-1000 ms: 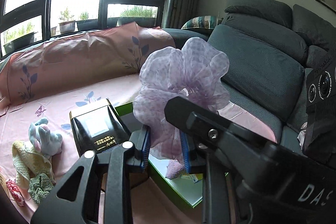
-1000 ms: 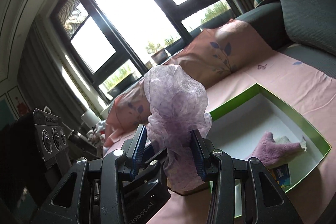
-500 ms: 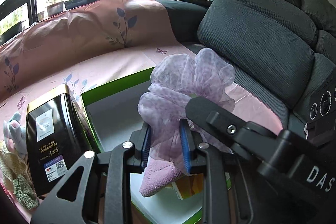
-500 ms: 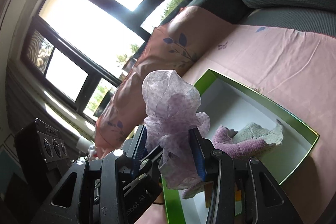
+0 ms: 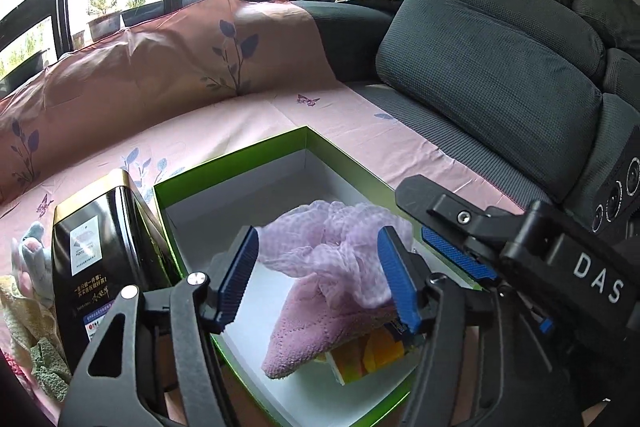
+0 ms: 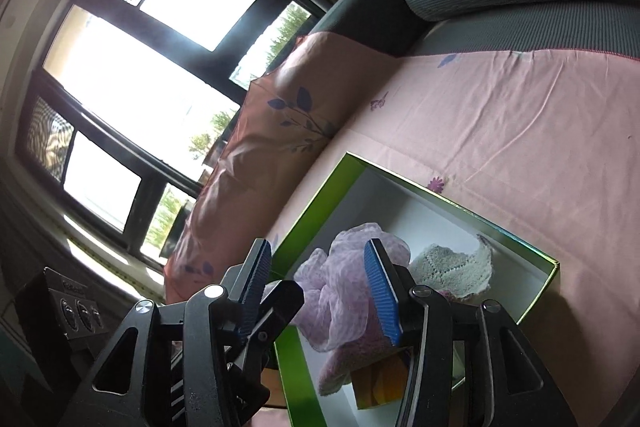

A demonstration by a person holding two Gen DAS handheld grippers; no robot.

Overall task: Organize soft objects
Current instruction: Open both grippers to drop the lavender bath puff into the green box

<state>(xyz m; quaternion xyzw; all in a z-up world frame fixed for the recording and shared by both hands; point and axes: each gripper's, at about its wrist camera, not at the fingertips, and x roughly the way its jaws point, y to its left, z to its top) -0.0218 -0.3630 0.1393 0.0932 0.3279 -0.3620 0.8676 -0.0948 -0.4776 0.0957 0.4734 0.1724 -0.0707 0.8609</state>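
Left wrist view: left gripper has its jaws spread wide, and the lilac scarf sits loose between them inside the green box, on a pink towel.

Right wrist view: right gripper is spread too, scarf slumped between its fingers in the box.

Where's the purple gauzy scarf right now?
The purple gauzy scarf lies inside the green box, on top of the pink towel. In both wrist views it sits between the open left gripper and right gripper.
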